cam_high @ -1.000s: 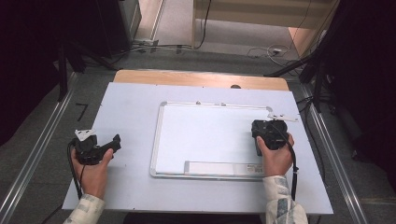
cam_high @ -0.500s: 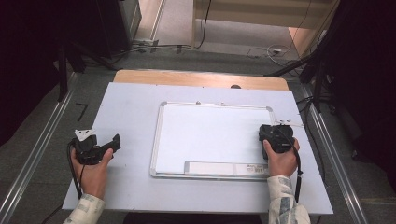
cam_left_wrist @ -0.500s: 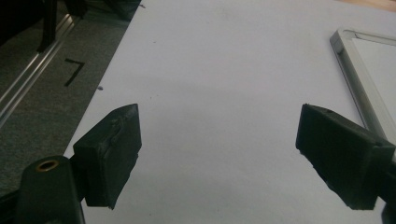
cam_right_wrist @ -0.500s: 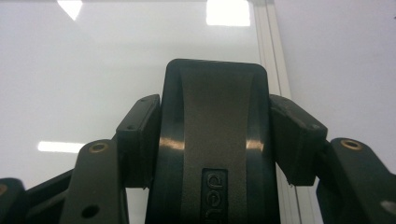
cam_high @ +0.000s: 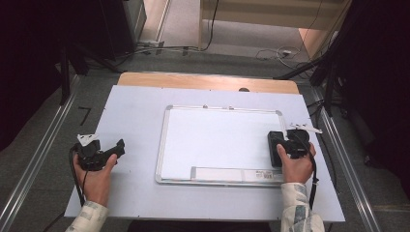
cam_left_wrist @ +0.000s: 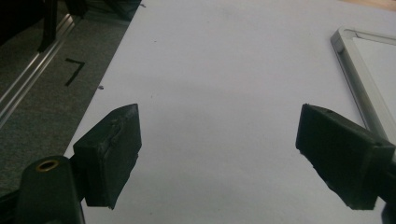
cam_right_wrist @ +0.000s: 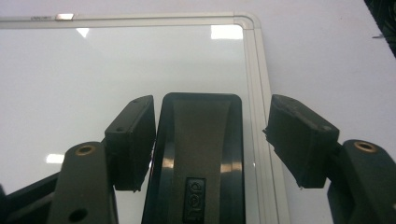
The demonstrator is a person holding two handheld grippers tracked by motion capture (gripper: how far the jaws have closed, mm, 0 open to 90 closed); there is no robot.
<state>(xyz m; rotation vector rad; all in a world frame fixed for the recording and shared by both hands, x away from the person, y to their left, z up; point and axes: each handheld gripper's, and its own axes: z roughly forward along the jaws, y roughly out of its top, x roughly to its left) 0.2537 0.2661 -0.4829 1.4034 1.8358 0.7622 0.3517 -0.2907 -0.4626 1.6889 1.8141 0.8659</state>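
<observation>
A white table (cam_high: 135,116) covers most of the high view, with a strip of bare wood along its far edge. On it lies a whiteboard (cam_high: 217,140) with a silver frame, its writing face blank, a pale label strip along its near edge.

At the right end of the whiteboard, just inside the frame, lies a black board eraser (cam_right_wrist: 198,154), flat on the writing face, long side running along the frame's right rail. In the right gripper view it shows a glossy rim and an embossed mark on its back.

The right gripper (cam_right_wrist: 210,135), held in the person's right hand (cam_high: 296,166), straddles the eraser. Its jaws have just been opening: the left pad sits at the eraser's edge, whether touching I cannot tell, while the right pad stands clear of it, over the frame rail.

The left gripper (cam_left_wrist: 219,154) rests well apart, near the table's left edge, in the left hand (cam_high: 96,176). Its jaws stand wide with only bare table between them.
</observation>
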